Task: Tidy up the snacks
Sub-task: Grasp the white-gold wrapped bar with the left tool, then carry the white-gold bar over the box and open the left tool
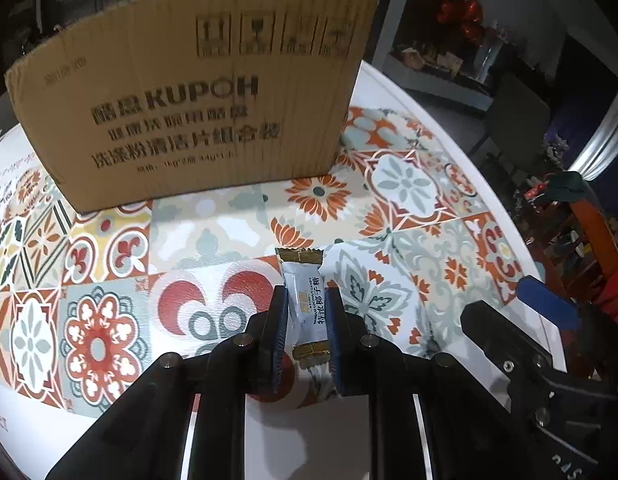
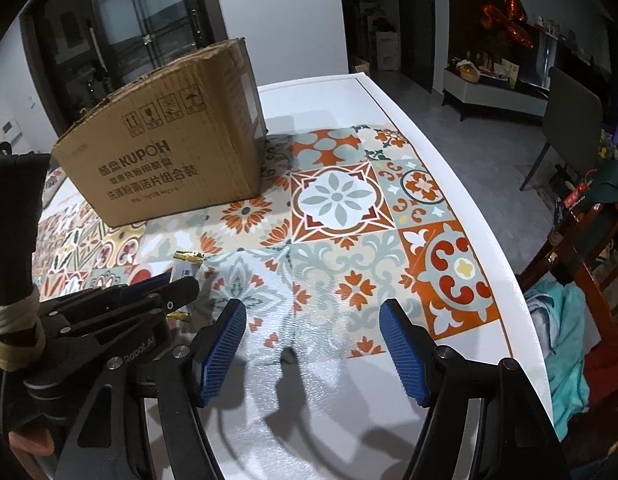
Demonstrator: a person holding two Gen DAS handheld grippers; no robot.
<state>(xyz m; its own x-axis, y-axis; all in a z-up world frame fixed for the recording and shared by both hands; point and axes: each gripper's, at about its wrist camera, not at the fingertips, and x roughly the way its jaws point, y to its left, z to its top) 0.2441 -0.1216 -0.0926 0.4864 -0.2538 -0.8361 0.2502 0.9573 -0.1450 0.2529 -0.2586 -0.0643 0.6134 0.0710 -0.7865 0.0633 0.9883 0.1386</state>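
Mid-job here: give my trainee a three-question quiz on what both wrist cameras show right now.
1. True or false: the left gripper is shut on the white candy.
2. What is between the right gripper's pads? A) a candy B) nothing C) a box flap
3. Fill in: the cardboard box stands on the patterned ____.

Key: 1 true; 2 B; 3 table.

candy (image 1: 305,304): white wrapper, gold crimped ends | pinched lengthwise between fingers (image 1: 277,320) | cardboard box (image 1: 189,100): upright beyond
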